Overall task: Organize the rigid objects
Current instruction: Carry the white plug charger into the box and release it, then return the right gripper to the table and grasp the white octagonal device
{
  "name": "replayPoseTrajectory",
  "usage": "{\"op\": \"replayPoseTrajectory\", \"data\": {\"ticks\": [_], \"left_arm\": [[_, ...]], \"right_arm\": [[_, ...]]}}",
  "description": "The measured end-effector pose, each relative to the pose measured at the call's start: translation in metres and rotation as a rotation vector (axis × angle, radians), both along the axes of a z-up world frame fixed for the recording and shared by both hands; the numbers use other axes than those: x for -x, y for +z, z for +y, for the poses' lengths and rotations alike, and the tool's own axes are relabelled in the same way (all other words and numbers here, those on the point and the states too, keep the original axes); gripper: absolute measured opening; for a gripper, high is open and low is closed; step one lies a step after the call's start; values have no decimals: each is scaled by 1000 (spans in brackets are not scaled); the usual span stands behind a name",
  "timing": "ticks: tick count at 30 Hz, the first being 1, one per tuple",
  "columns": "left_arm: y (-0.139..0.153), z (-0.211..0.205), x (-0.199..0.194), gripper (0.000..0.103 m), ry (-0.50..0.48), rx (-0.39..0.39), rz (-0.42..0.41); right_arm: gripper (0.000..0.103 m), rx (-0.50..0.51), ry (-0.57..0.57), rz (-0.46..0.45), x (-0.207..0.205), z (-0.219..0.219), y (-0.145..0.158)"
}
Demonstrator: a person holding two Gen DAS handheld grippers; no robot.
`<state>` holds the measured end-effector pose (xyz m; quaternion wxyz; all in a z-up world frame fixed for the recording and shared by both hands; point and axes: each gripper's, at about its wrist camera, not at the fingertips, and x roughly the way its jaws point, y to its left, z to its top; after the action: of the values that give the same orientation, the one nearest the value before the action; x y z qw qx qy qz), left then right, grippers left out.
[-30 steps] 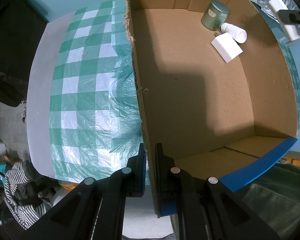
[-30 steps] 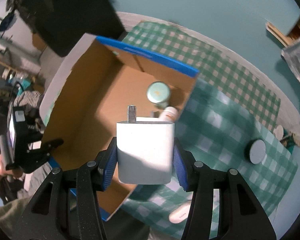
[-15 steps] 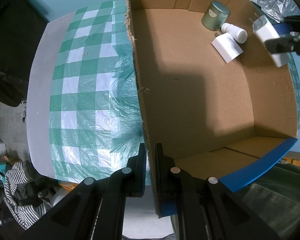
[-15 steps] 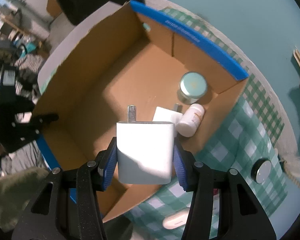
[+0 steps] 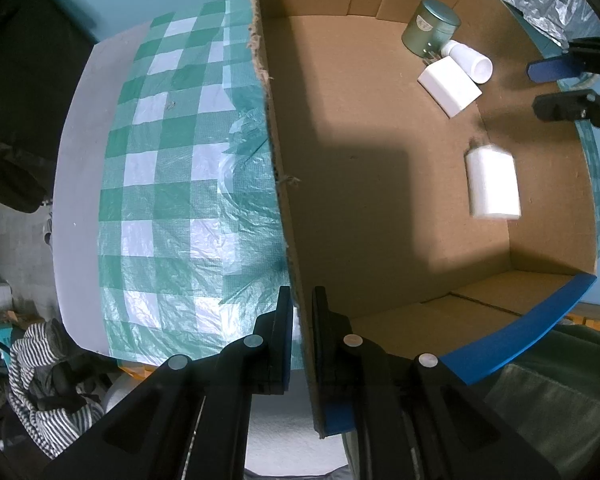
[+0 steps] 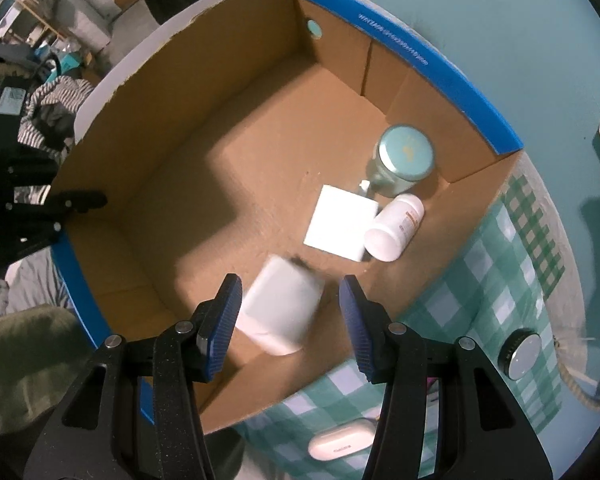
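Note:
A white charger block (image 6: 280,312) lies blurred over the floor of the cardboard box (image 6: 228,184), just below my right gripper (image 6: 289,284), whose blue pads stand apart and touch nothing. In the left wrist view the same charger (image 5: 492,184) shows near the box's right wall, under the right gripper (image 5: 556,88). My left gripper (image 5: 302,300) is shut on the box's torn side wall (image 5: 276,140). In the far corner sit a green tin (image 6: 406,156), a white bottle (image 6: 394,228) lying on its side and another white charger (image 6: 342,228).
The box stands on a green checked cloth (image 5: 172,184). Outside it on the cloth lie a round black-rimmed disc (image 6: 520,354) and a white earbud case (image 6: 340,444). A striped garment (image 5: 40,360) lies beyond the table edge.
The right gripper swung over the box with the white charger, then let it go; the charger now lies loose in the box. The left gripper kept its hold on the wall.

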<state>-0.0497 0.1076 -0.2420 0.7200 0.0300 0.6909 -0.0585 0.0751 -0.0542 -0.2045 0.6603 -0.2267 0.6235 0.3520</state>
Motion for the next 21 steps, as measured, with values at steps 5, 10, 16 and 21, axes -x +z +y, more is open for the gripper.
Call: {"op": "replayPoseTrajectory", "data": {"ticks": [5,10,16,21], "left_arm": [[-1,0,-1,10,0,-3,2],[-1,-1,-1,10,-4,-4,4],[-2,-2,-2,10,-8,-5,8],[-2,-1,-3,10,-5,-4,9]], "right_arm": [[51,-33,-55,2,-6,-9,8],[59,-70,-113,10,-12,-20,17],[62,-103,-187,12,-16,-34,28],[67,-122,-271,19,-21,-57,37]]}}
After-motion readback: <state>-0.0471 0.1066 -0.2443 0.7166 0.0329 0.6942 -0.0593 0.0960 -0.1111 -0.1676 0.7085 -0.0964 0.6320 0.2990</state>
